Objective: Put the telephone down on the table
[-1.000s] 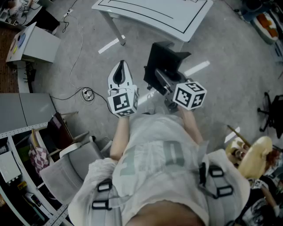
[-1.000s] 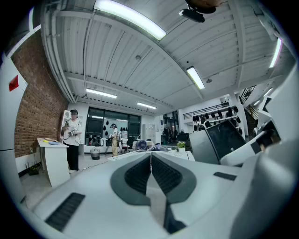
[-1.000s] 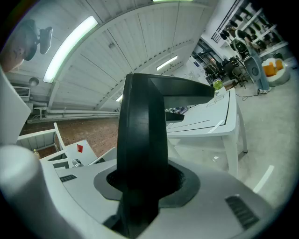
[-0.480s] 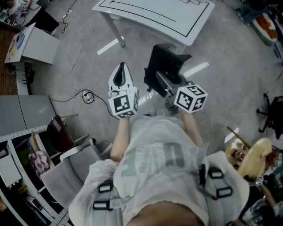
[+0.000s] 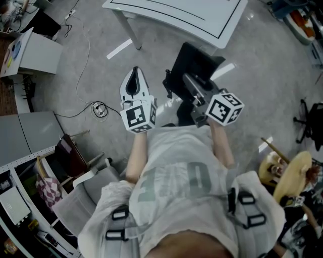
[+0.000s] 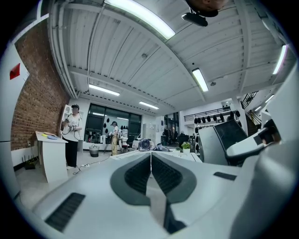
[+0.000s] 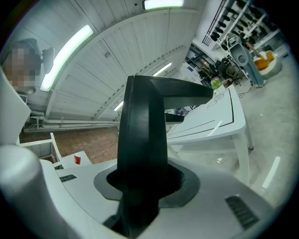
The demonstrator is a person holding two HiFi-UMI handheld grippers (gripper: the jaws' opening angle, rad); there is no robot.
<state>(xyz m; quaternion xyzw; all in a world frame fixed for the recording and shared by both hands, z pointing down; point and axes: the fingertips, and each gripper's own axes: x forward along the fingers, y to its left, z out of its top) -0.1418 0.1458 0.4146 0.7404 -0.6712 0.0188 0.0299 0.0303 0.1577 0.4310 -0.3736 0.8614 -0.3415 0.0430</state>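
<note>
The black telephone (image 5: 194, 63) hangs over the grey floor just short of the white table (image 5: 176, 15), and my right gripper (image 5: 194, 88) is shut on it. In the right gripper view the telephone (image 7: 142, 149) stands upright between the jaws of the right gripper (image 7: 145, 186), with the table (image 7: 210, 121) beyond it. My left gripper (image 5: 132, 78) is beside it on the left, shut and holding nothing. The left gripper view shows the left gripper (image 6: 150, 156) with its jaws meeting along the centre line, and the telephone (image 6: 229, 135) at the right.
A white cabinet (image 5: 35, 50) and shelving stand at the left, and a cable (image 5: 98, 107) lies on the floor. A grey chair (image 5: 86, 186) is close behind me on the left. An office chair (image 5: 310, 121) is at the right. A person (image 6: 72, 135) stands far off.
Both grippers have moved a little forward toward the white table, the telephone going with the right one. The grip has not changed.
</note>
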